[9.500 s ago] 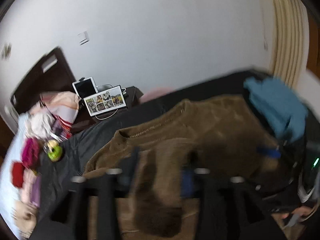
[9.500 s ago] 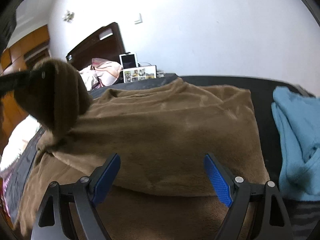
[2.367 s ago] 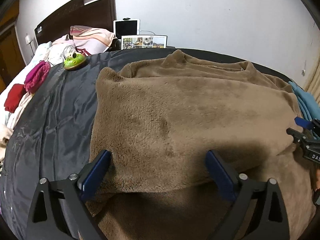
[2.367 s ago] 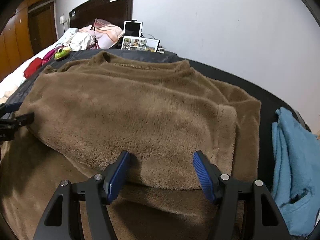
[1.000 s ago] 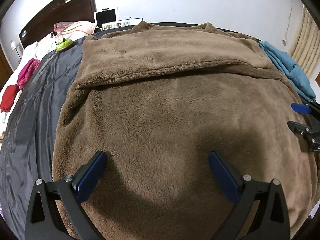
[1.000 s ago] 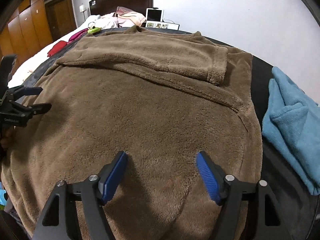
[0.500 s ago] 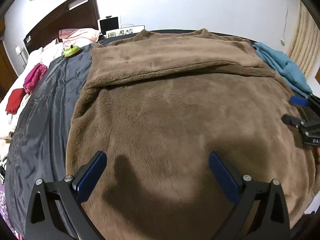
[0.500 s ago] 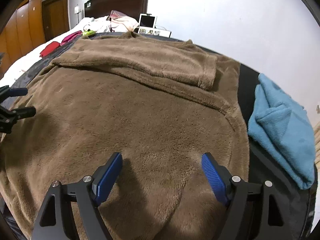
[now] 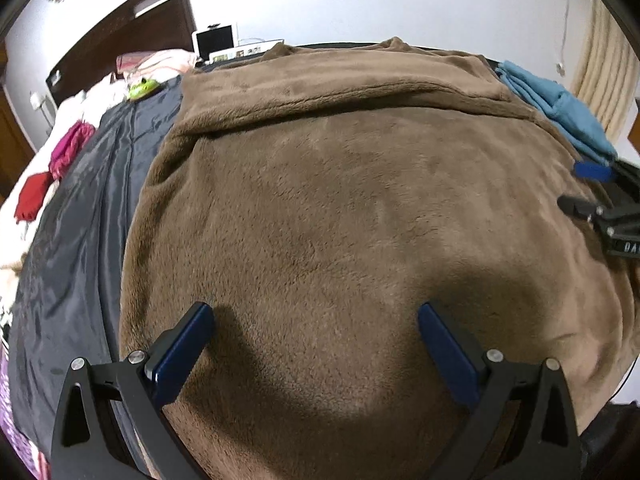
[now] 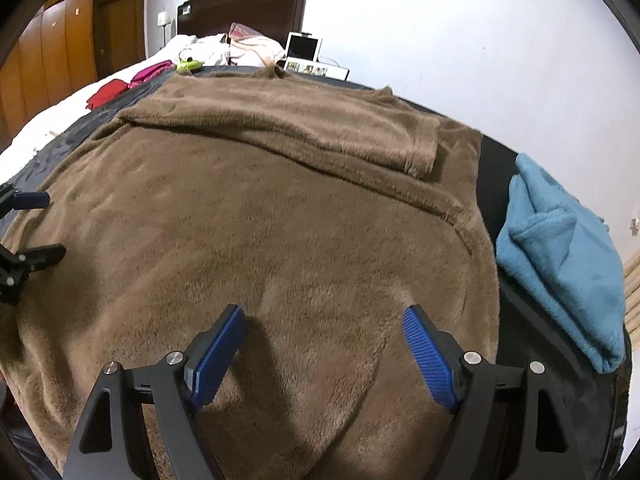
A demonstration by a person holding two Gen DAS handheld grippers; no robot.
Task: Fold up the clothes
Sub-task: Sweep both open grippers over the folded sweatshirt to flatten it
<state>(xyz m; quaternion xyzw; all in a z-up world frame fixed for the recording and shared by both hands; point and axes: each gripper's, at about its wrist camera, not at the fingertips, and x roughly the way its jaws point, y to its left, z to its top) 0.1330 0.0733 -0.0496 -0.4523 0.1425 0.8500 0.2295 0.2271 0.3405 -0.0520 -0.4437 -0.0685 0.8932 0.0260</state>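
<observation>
Left wrist view: the left gripper hangs over the near part of a brown fleece garment, its blue fingers spread wide with nothing between them. The garment lies flat across a dark sheet on the bed, sleeves folded in across its far end. A blue garment lies just beyond its right edge. At the right border the right gripper shows side-on over the fleece's edge, fingers apart. Red and pink clothes lie far left, a green toy near the pillows, and a tablet stands by the headboard.

Right wrist view: the right gripper hovers over the fleece, fingers wide open and empty. A folded sleeve crosses the far part. The blue garment lies to the right, apart from the fleece across a dark strip. The left gripper pokes in at the left edge, open.
</observation>
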